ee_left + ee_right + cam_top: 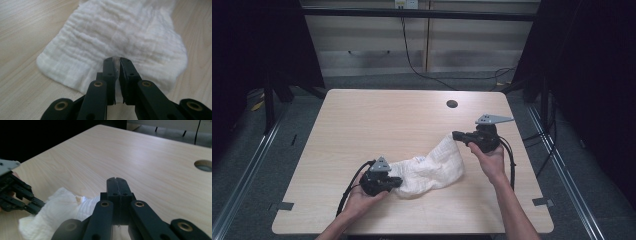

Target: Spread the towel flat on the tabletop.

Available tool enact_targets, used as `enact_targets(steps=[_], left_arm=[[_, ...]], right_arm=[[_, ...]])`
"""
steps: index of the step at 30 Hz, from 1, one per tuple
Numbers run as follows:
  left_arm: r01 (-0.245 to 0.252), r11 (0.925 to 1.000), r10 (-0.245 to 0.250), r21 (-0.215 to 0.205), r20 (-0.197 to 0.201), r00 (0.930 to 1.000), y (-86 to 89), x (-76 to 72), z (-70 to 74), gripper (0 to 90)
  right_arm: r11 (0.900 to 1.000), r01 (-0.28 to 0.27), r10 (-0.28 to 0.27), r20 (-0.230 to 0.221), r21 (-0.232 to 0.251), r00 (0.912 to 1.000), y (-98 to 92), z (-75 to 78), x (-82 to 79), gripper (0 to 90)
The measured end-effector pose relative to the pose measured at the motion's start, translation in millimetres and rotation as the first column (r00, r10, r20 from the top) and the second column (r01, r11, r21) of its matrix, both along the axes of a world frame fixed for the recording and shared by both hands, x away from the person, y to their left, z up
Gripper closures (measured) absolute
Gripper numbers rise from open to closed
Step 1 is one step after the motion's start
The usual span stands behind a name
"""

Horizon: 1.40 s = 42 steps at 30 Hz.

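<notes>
A white crinkled cloth [432, 167] stretches across the front of the wooden table [377, 115]. My left gripper [399, 181] lies low at the cloth's left end, its jaws nearly together with a fold of cloth pinched between them [117, 61]. The cloth [120, 32] spreads flat beyond those jaws. My right gripper [455, 135] is held above the table with the cloth's right end drawn up to its tip. In the right gripper view its jaws [117, 180] are pressed together, and the cloth [57, 207] hangs below them toward the left gripper [37, 206].
A round cable hole [452, 104] sits in the table at the back right, also in the right gripper view as the hole [203, 165]. Cables trail from both grippers toward the front edge. Dark floor and rails surround the table.
</notes>
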<state>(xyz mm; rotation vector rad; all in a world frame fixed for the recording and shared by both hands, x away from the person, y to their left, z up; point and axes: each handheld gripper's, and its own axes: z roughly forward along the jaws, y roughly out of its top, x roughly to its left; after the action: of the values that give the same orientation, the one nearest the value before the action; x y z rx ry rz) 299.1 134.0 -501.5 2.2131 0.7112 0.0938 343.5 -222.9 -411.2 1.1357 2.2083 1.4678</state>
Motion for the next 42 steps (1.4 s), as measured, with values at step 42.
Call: enact_targets(steps=[42], left_arm=[[-0.067, 0.9971, 0.066, 0.036, 0.028, 0.9974, 5.7, -2.0, 1.8, 75.3]], right_arm=[[0.987, -0.095, 0.075, -0.153, -0.131, 0.9854, -2.8, -72.0, -77.0, 66.4]])
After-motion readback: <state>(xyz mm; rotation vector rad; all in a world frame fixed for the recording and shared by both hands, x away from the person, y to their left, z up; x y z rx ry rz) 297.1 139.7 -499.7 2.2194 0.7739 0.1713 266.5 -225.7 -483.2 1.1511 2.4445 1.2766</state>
